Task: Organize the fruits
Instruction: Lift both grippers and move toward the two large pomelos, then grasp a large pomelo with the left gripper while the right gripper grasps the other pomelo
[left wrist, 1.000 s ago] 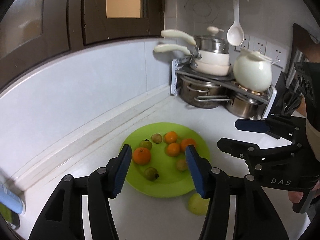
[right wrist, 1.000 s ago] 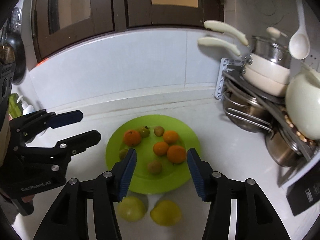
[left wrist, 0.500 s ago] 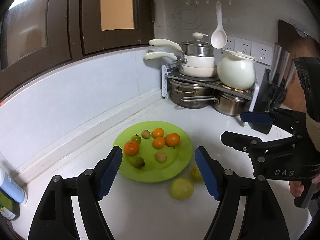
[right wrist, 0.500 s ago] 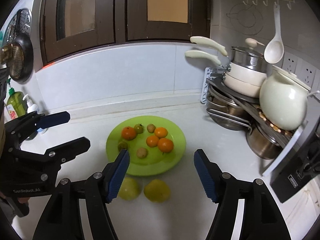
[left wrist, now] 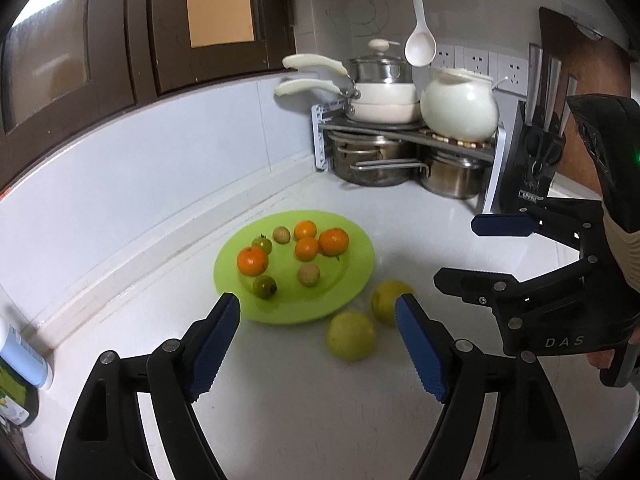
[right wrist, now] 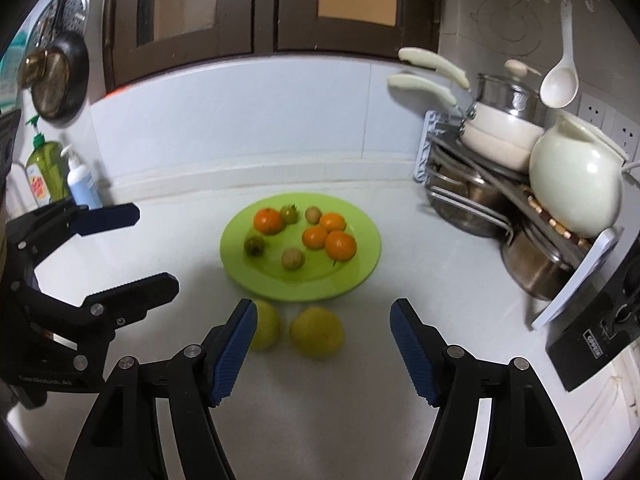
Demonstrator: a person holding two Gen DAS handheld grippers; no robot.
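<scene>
A lime-green plate [left wrist: 352, 272] [right wrist: 360, 264] lies on the white counter and holds several oranges [left wrist: 252, 261], two small green tomatoes [left wrist: 264, 286] and two small brown fruits [left wrist: 308, 275]. Two larger yellow-green fruits [left wrist: 351, 335] [right wrist: 317, 331] rest on the counter just in front of the plate. My left gripper [left wrist: 316, 304] [right wrist: 156, 248] hovers before them, its jaws opening and holding nothing. My right gripper [right wrist: 324, 308] [left wrist: 458, 254] is open and empty, with one yellow fruit [right wrist: 266, 324] partly behind its left finger.
A pot rack [left wrist: 400, 132] with steel pots, white pans and a white kettle [left wrist: 460, 106] fills the back right corner. A knife block [left wrist: 538, 168] stands beside it. Soap bottles [right wrist: 46, 168] stand at the left wall. A ladle [left wrist: 420, 46] hangs above.
Both grippers have drawn back from the plate and their jaws have widened. The two yellow fruits on the counter now show in full ahead of the fingers.
</scene>
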